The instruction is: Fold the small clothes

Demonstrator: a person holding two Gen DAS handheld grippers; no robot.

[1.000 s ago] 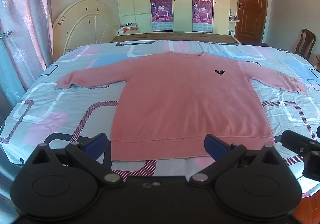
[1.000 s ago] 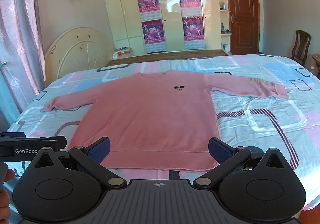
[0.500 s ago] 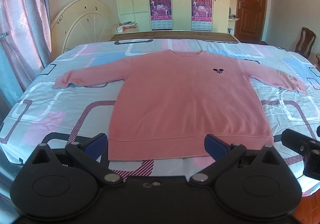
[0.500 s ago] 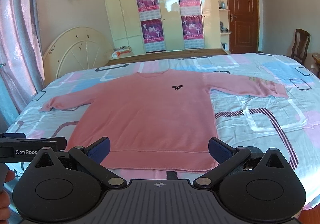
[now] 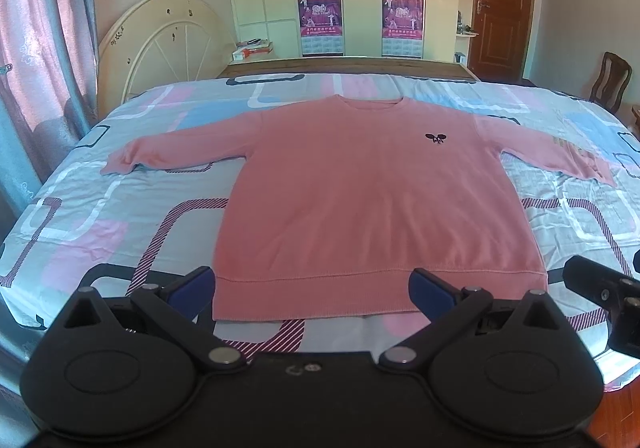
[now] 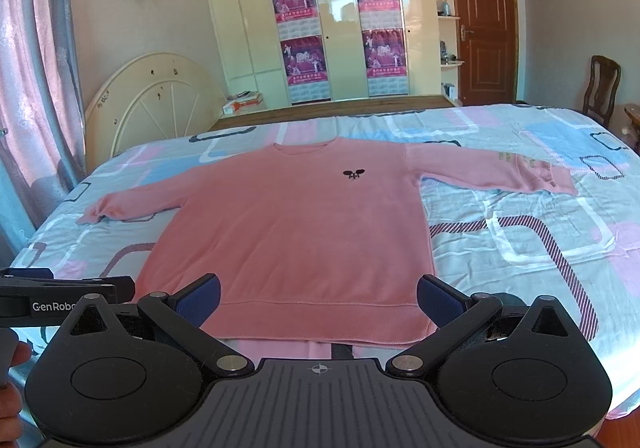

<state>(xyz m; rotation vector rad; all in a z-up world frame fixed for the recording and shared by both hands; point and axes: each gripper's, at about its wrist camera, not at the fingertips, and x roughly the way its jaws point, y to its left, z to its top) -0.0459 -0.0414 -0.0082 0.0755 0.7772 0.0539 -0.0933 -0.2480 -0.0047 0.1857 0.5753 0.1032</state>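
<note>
A pink long-sleeved sweater (image 5: 368, 199) (image 6: 304, 232) lies flat and face up on the bed, both sleeves spread sideways, a small dark emblem on its chest. Its hem faces me. My left gripper (image 5: 312, 288) hovers open just short of the hem, nothing between its blue pads. My right gripper (image 6: 318, 298) is also open over the hem's near edge, holding nothing. Each gripper shows at the edge of the other's view: the right one's body (image 5: 604, 296) and the left one's body (image 6: 60, 298).
The bed (image 5: 100, 207) has a patterned pink, blue and white sheet. A cream round headboard (image 6: 152, 103) leans at the back left, curtains (image 5: 36, 47) hang at left, a wardrobe (image 6: 340, 27) and brown door (image 6: 484, 31) stand behind, a chair (image 5: 610, 81) at right. A hand (image 6: 12, 380) shows at lower left.
Both views have drifted slightly; the sweater sits a little lower and further left in the frames. The grippers stay open and the sweater lies untouched.
</note>
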